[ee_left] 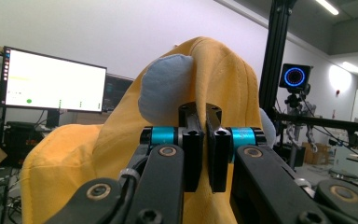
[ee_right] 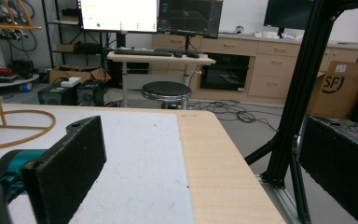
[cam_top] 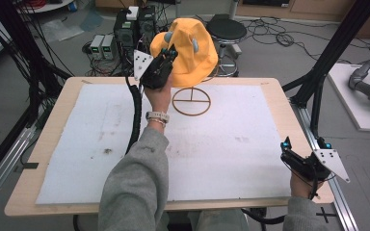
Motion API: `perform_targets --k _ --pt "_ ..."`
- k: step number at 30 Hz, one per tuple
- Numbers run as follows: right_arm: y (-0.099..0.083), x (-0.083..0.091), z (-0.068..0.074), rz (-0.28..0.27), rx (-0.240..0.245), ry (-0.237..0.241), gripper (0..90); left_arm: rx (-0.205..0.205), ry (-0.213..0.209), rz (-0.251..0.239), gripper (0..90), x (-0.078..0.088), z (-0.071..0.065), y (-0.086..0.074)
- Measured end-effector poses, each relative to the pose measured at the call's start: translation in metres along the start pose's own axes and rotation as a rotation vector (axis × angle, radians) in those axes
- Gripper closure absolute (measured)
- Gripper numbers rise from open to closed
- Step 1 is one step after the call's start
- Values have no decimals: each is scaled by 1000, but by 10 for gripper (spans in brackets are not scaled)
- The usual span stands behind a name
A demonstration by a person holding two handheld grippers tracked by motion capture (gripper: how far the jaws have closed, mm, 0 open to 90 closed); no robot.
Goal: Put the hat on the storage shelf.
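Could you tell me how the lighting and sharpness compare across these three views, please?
High view: even, soft light, slightly blurry, faint shadows on the white mat. Left gripper view: bright monitor and ceiling lights glare, the yellow hat sharp, the near claw dark. Right gripper view: background crisp, the close pads soft and blurred.

Hat is held above stand, at its far side; left gripper is positioned left of stand, right gripper well right, nearer.

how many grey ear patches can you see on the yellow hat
2: one grey ear beside the left tool, the other grey ear on the yellow hat farther right. More may be hidden.
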State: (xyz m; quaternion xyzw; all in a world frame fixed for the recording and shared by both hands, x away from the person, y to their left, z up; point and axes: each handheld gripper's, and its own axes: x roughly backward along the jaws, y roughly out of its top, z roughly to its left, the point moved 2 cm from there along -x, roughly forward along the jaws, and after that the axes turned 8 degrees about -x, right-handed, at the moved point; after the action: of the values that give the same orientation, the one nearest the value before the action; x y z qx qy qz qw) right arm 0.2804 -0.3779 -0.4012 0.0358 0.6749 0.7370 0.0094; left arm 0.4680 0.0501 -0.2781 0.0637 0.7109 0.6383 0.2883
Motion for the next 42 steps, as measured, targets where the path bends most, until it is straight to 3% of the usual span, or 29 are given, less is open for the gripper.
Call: perform_targets --k 2,14,20,30,38,42 --pt "0 0 0 -2 -3 -2 8 16 -5 10 872 -5 0 -2" --pt "0 0 0 3 8 -3 8 21 -14 81 872 -29 -3 -23" --pt "-1 -1 -1 5 4 -9 8 32 -20 85 871 -35 -2 -23" --pt "-2 -1 -2 6 9 -20 8 16 -19 149 864 -47 -4 -34" --pt "-2 -1 -4 3 7 -25 8 2 -25 153 850 -48 -7 -37" --pt "-1 -1 -4 0 7 -25 8 -17 -15 158 784 -46 -8 -39"
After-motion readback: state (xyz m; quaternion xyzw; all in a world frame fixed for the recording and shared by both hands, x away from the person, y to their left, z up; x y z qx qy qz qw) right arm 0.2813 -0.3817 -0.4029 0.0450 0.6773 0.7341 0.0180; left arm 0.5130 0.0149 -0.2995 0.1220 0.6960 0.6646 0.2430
